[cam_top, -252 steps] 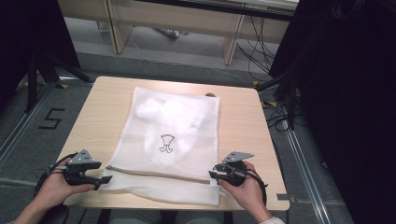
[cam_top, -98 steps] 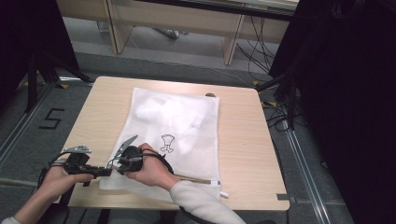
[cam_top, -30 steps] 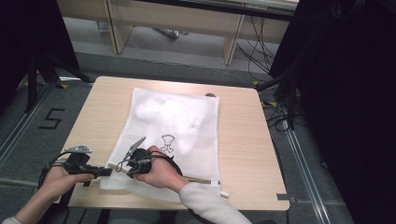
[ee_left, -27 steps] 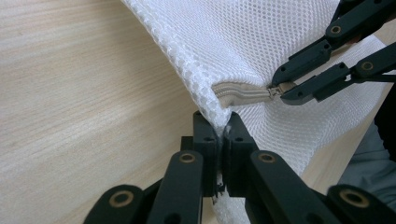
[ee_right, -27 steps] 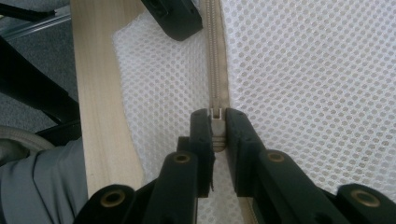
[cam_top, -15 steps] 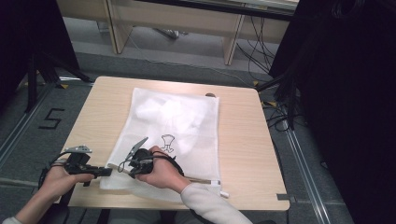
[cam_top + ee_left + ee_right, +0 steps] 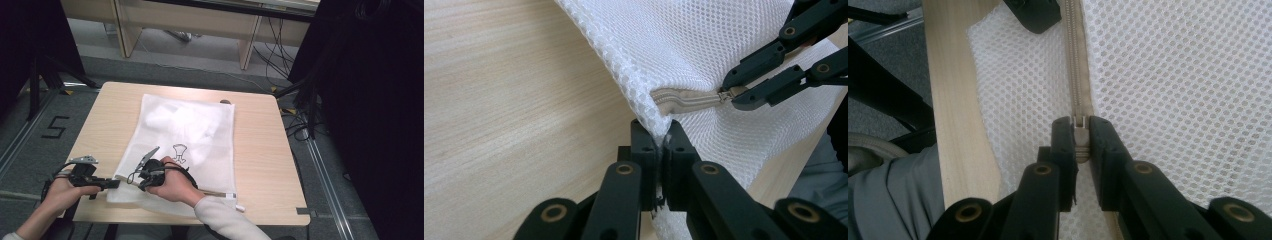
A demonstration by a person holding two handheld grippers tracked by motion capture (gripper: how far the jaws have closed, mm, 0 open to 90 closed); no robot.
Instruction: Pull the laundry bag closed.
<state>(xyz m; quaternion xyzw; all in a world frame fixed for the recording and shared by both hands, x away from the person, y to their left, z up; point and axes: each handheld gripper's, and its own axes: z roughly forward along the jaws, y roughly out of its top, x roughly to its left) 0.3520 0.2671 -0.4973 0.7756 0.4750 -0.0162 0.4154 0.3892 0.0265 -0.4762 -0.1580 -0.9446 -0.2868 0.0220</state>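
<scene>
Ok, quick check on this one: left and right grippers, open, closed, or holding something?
Left gripper: closed, pinching the corner of the white mesh bag.
Right gripper: closed on the zipper pull of that bag.

A black "5" (image 7: 55,128) on the grey floor (image 7: 30,145) left of the table (image 7: 260,150).

Right hand (image 7: 172,182) covers the bag's (image 7: 200,135) near edge where the zip (image 7: 1079,75) runs, so the pull (image 7: 1079,122) can't be made out from the high view. Contents behind the mesh are just a white blur, can't tell what. Printed mark (image 7: 179,152) too small to read. Left gripper (image 7: 658,145) view: bag corner pinched between the jaws, hidden below them. Right gripper (image 7: 1079,137) view: zip cut off at top edge.
</scene>
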